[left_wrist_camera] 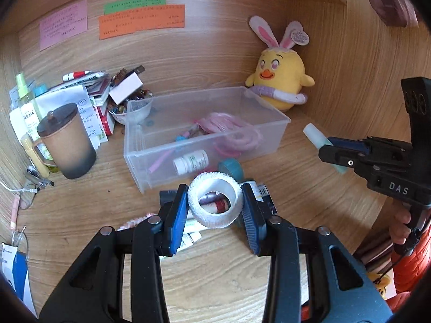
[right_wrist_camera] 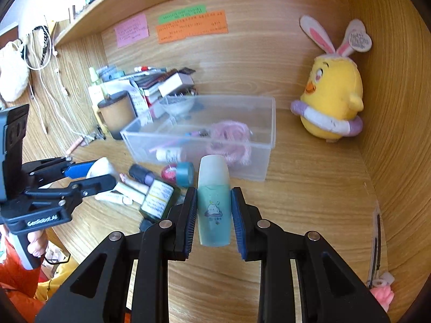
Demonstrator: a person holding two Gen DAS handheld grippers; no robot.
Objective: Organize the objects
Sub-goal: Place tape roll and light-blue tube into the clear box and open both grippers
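White tape roll [left_wrist_camera: 214, 199] sits clamped between left gripper [left_wrist_camera: 214, 210] fingers [left_wrist_camera: 177, 215].

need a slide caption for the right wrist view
Right claw grips a blue bottle near the clear bin; left claw holds a white tape roll.

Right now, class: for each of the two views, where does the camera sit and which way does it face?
Left wrist: behind the left tool, facing the clear bin; it grips a white tape roll; the right tool shows.
Right wrist: behind the right tool, gripping a teal bottle; the left tool shows.
Shared: bin, yellow chick plush, sticky notes.
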